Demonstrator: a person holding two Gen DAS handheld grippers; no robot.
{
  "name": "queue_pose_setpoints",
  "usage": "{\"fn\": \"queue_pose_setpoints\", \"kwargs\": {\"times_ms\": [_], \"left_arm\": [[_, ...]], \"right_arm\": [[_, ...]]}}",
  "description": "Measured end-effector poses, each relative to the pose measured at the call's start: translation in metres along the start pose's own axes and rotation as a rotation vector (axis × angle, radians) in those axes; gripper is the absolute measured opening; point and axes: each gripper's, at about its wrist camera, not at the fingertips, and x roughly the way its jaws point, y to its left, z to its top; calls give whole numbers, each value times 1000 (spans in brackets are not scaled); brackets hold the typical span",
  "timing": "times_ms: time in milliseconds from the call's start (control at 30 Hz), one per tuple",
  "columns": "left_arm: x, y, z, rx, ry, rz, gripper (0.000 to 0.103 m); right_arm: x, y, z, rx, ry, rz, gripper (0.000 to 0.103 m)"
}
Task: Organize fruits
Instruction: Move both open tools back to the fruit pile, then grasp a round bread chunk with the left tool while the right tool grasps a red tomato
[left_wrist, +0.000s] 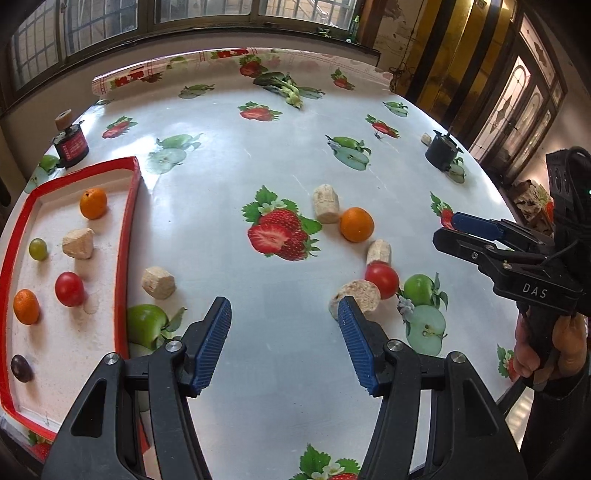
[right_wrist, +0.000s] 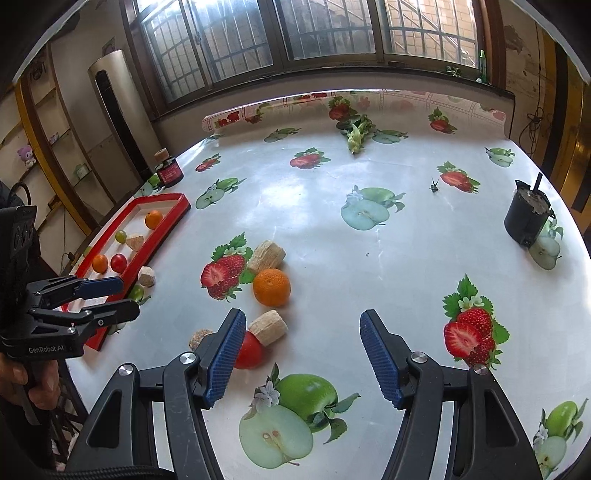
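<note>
Both your grippers, left (left_wrist: 284, 345) and right (right_wrist: 303, 356), hang over the table (left_wrist: 258, 155) with jaws apart and empty, while an orange (right_wrist: 271, 287) and tomato (right_wrist: 249, 354) lie loose, well apart from the tray (left_wrist: 127, 221) holding other fruit

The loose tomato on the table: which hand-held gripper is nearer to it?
Right. The right hand-held gripper hangs open, tomato just beside its fingertip; the left hand-held gripper hangs open farther off, toward the tray.
</note>
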Motion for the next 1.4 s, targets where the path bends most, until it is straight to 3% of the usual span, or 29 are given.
{"fn": "queue_pose_setpoints", "kwargs": {"times_ms": [500, 567, 600, 633, 833, 1033, 1167, 1300, 1367, 1400], "left_arm": [[39, -44, -5, 99, 58, -80, 59], [46, -46, -4, 112, 63, -83, 55], [50, -46, -4, 116, 64, -82, 43], [53, -45, -5, 119, 71, -82, 37], [42, -21, -6, 83, 32, -52, 36], [24, 17, -2, 1, -6, -11, 36], [14, 29, -1, -31, -27, -3, 36], [10, 34, -1, -45, -36, -5, 36], [7, 35, -3, -50, -38, -8, 36], [6, 35, -3, -50, -39, -8, 36]], "right_arm": [[15, -4, -13, 12, 33, -12, 67], [16, -5, -12, 16, 32, -13, 66], [16, -5, -12, 16, 32, -13, 66], [17, -4, -12, 17, 32, -13, 66], [24, 6, -10, 4, 44, 12, 66], [38, 40, -19, -64, 80, 65, 65], [50, 63, -28, -121, 107, 55, 62], [66, 75, -33, -151, 141, 51, 51], [69, 75, -30, -144, 125, 46, 44], [70, 74, -29, -136, 122, 42, 35]]}}
